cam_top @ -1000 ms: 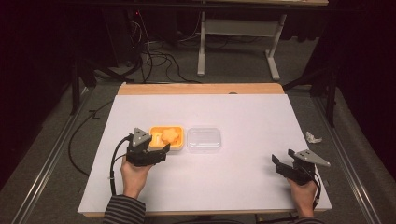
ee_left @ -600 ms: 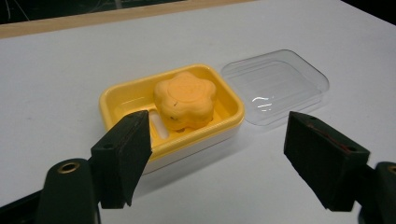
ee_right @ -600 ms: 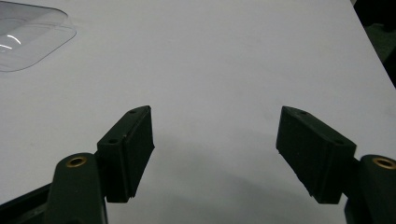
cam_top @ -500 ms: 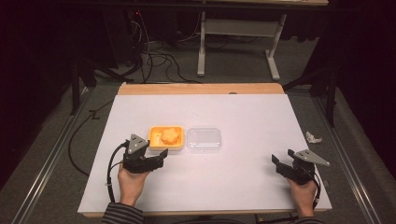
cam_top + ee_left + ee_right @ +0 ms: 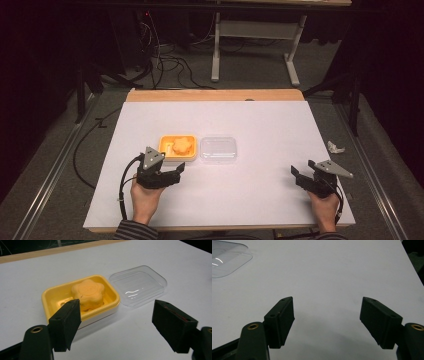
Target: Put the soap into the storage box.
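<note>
The soap [image 5: 88, 293] sits in the yellow dish [image 5: 53, 295], with the clear lid [image 5: 139, 284] off, just beside the dish. Both the left gripper [image 5: 171, 172] and right gripper [image 5: 302, 176] have released jaws, empty. Covering the dish seems left.

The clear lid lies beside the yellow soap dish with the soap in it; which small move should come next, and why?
Probably the left claw should move toward the clear lid to grasp its near edge. It is open and empty, the lid lies right beside the yellow soap dish, and the flower-shaped soap is uncovered.
</note>
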